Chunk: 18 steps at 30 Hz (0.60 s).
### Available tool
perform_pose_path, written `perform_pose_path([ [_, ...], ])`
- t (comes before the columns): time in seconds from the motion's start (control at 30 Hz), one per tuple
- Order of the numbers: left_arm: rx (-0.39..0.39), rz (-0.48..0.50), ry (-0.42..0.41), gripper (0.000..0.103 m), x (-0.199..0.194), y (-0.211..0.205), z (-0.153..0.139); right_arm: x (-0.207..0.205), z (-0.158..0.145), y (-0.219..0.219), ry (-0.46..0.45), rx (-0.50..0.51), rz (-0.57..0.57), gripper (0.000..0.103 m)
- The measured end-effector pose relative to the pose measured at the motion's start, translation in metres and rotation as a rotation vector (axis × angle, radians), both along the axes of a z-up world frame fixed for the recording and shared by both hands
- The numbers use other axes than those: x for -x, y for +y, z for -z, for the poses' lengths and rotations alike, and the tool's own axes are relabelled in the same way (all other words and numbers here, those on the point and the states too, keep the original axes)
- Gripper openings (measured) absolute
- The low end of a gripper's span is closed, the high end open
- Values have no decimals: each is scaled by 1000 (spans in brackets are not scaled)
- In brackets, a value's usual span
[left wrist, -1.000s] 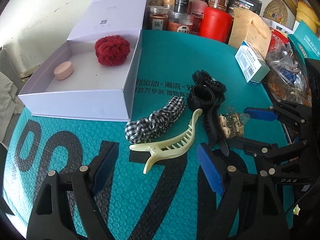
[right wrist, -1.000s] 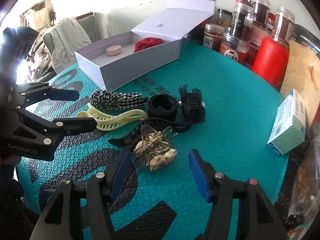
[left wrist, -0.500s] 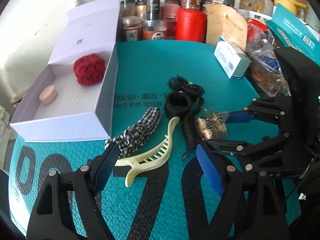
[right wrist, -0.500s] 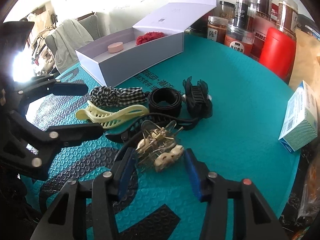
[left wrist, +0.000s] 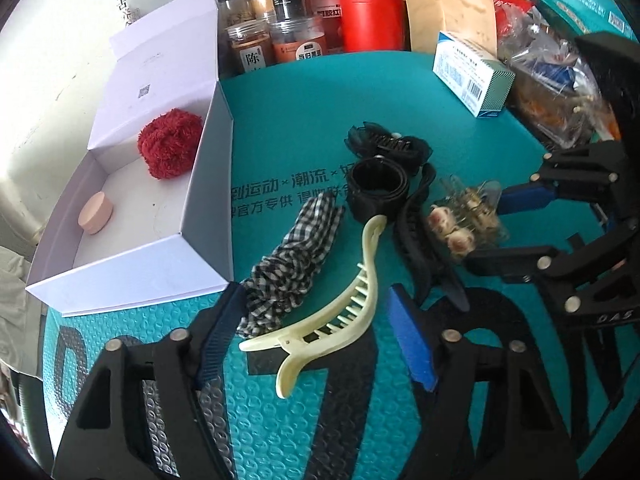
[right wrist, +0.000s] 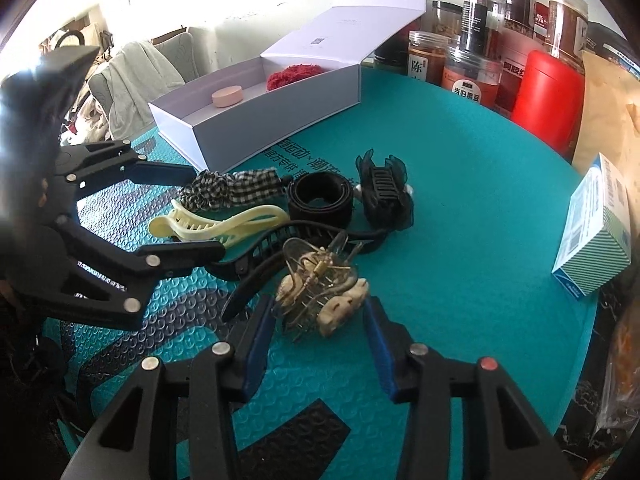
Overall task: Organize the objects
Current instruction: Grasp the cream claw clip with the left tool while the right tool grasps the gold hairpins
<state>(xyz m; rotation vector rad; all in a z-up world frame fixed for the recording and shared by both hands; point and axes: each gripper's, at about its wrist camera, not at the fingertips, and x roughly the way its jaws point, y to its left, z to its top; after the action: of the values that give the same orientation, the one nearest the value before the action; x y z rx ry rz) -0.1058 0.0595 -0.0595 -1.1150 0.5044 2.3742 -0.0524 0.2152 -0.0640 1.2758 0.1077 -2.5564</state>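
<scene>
Two tools are at work over the teal tabletop [left wrist: 460, 92]. We note the left tool [left wrist: 316, 344] closing around the cream claw clip [left wrist: 340, 312] and the near end of the checked scrunchie [left wrist: 296, 256]; its pads do not yet press either. The right tool [right wrist: 320, 320] is closing on the clear pearl clip [right wrist: 320, 284], which lies between its pads (contact cannot be confirmed). Beyond these lie a black band [left wrist: 378, 188] and dark clips. At far left, the open white box [left wrist: 208, 216] holds a red scrunchie [left wrist: 170, 148] and a pink disc [left wrist: 96, 214].
</scene>
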Motion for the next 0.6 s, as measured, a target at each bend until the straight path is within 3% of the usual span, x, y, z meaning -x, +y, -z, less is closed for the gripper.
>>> perform_pose_path([
  [0.2,3,6,18,51,-11,-1,0,-4,-1,-2,9,-5,-14,45],
  [0.6,-85,16,-91,49,-40,-5,6,-23,-2,-9,5,-5,-47,45],
])
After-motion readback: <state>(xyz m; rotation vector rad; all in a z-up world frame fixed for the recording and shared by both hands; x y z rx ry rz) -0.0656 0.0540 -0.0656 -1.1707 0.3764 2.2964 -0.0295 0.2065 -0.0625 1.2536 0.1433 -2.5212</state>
